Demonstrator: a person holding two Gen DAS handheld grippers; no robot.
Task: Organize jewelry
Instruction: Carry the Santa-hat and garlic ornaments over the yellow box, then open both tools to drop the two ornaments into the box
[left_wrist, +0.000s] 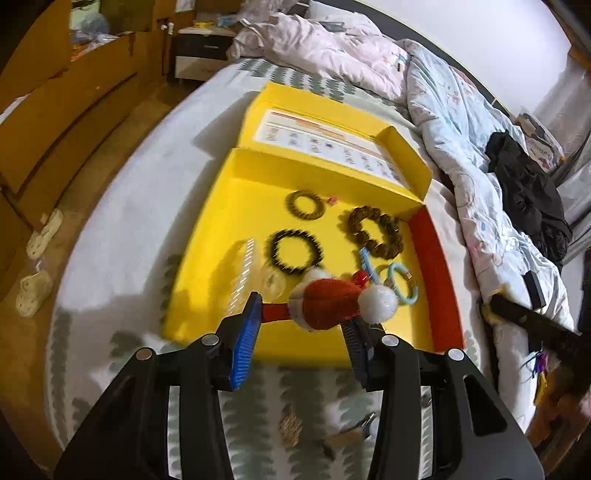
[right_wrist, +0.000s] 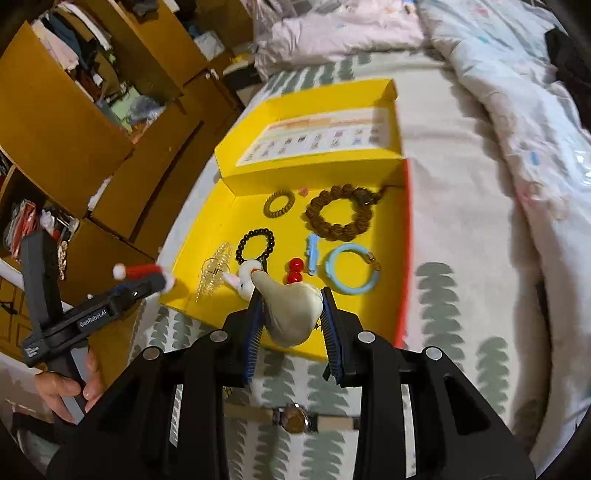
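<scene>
Left gripper (left_wrist: 303, 321) clamped on Santa-hat clip (left_wrist: 332, 302), hanging over near edge of yellow box (left_wrist: 221, 221); light, plush, squashy, best pinched at stiff red stem. Right gripper (right_wrist: 291, 314) clenched on cream plush pendant (right_wrist: 290, 312) at box front; soft, weightless, bunny head (right_wrist: 243, 280) dangles loose, so hold body. Watch (right_wrist: 295, 421) waits on bed (right_wrist: 461, 221).

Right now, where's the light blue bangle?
Right wrist view: the light blue bangle lies in the yellow box, right side, beside the blue clip, below the brown bead bracelet.
</scene>
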